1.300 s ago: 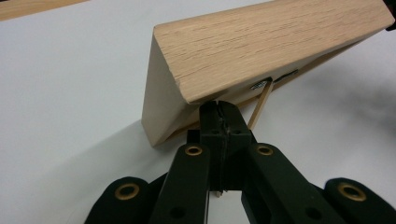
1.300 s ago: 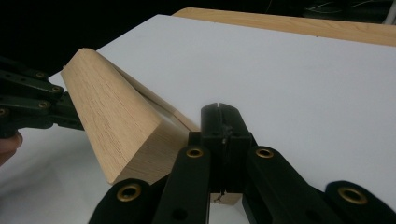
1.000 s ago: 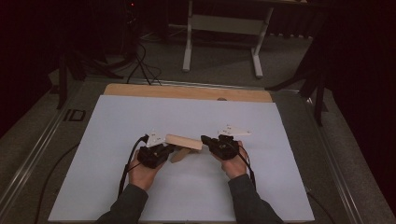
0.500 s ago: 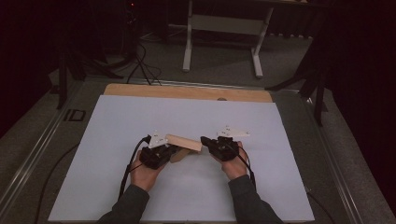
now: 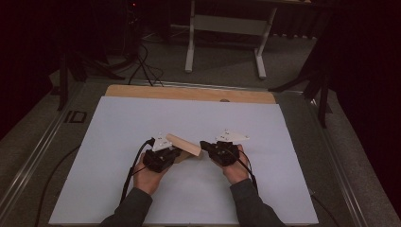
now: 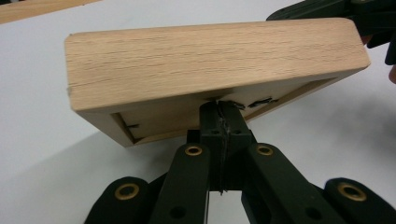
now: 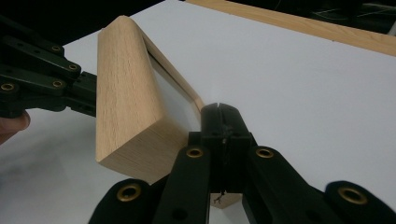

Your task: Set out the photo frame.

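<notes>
looks like a stiff, light wooden frame (image 6: 210, 70), smooth so could slip; left gripper (image 6: 219, 109) and right gripper (image 7: 219, 114) both pinched shut on its thin inner lip, at opposite ends; grab the rim

The desk (image 5: 85, 118) is big and flat, with grey metal rails along its left and right sides. A large white sheet (image 5: 198, 118) lies flat on the desk and covers most of its top, and a strip of light brown wood (image 5: 189, 93) shows along the far edge, just past the white sheet. A small dark round spot (image 5: 224, 100) sits on that wood strip, and a little black square mark (image 5: 75, 117) sits on the grey part just left of the sheet.
</notes>
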A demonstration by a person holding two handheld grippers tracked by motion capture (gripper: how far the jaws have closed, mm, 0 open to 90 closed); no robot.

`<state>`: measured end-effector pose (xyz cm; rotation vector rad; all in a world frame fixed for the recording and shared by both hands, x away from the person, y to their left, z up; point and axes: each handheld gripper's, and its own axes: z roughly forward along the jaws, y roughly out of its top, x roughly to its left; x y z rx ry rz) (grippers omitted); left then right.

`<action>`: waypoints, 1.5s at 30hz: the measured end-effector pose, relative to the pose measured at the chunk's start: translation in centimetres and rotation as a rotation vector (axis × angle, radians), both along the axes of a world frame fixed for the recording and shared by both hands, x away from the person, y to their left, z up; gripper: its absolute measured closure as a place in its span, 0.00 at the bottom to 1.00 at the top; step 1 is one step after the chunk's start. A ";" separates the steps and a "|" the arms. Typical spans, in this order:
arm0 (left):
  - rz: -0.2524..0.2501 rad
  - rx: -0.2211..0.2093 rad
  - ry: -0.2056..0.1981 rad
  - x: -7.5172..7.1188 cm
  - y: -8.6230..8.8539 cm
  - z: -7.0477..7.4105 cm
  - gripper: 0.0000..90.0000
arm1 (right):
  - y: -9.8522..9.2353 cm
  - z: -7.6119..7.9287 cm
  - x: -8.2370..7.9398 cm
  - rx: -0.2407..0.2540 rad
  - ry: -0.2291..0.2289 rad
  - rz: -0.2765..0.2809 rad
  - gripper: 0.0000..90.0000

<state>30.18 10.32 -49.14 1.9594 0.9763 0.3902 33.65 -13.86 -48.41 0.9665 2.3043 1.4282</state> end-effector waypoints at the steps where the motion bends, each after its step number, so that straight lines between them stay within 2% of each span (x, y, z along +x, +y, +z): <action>1: -0.003 -0.002 0.001 0.0 0.0 0.0 1.00 | 0.0 0.0 0.0 0.000 0.001 0.000 1.00; 8: -0.029 -0.011 0.000 -0.3 -0.7 0.2 1.00 | 0.0 0.0 -0.1 0.002 0.005 0.001 1.00; 17: -0.044 0.005 -0.002 -0.4 -1.0 0.0 1.00 | 0.0 0.1 -0.3 -0.008 0.003 0.009 1.00; 26: -0.032 0.019 0.000 -0.2 -0.8 -0.3 1.00 | 0.4 0.1 -0.7 -0.019 -0.003 0.032 1.00; 45: -0.016 0.014 0.011 0.0 -0.5 -0.5 1.00 | 0.8 0.2 -1.2 -0.031 -0.004 0.058 1.00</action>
